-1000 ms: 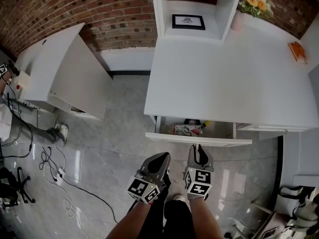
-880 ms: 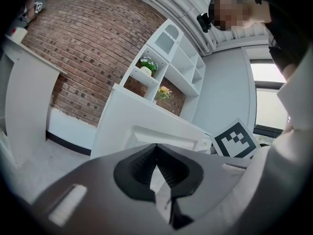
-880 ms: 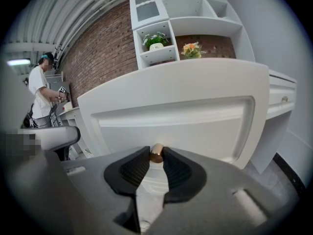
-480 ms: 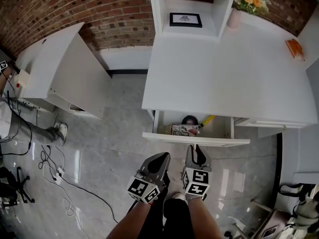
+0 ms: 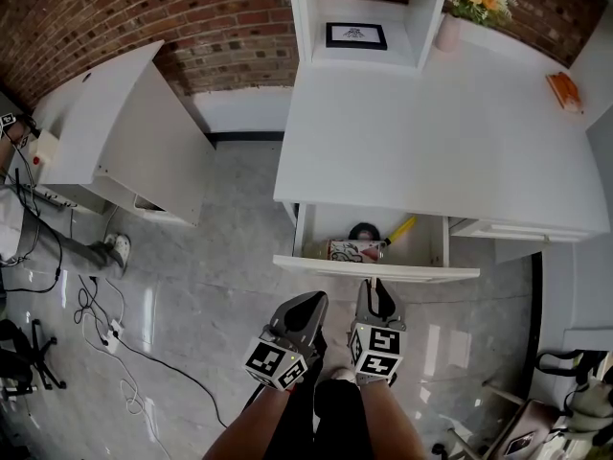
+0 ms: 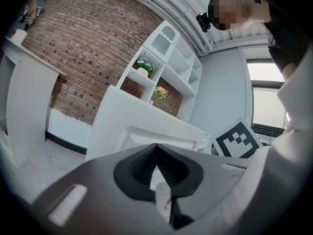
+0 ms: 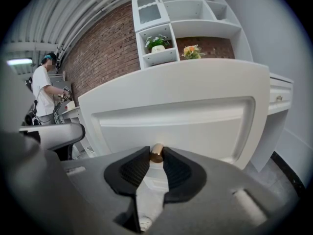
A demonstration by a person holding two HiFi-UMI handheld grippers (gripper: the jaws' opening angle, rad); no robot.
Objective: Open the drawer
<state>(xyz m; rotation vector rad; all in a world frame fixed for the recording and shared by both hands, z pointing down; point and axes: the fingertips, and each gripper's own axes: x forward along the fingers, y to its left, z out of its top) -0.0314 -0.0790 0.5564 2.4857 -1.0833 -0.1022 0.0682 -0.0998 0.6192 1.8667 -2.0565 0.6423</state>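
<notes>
Reads bright and evenly diffuse in head view, with pale reflections on glossy floor (image 5: 192, 286) and mild shade inside drawer (image 5: 383, 268). Blows out at window (image 6: 266, 102) in left gripper view; glints on brass knob (image 7: 156, 152) in right gripper view. Bends hard at edges of both gripper views, black vignette, near foreground soft.

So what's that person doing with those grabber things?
A person is opening a drawer in the white desk using two hand-held grippers. The right gripper is clamped on the drawer's small brass knob, and the drawer stands partly open. Inside you can see a patterned can and a yellow-handled tool. The left gripper is shut on nothing, held beside the right one.
</notes>
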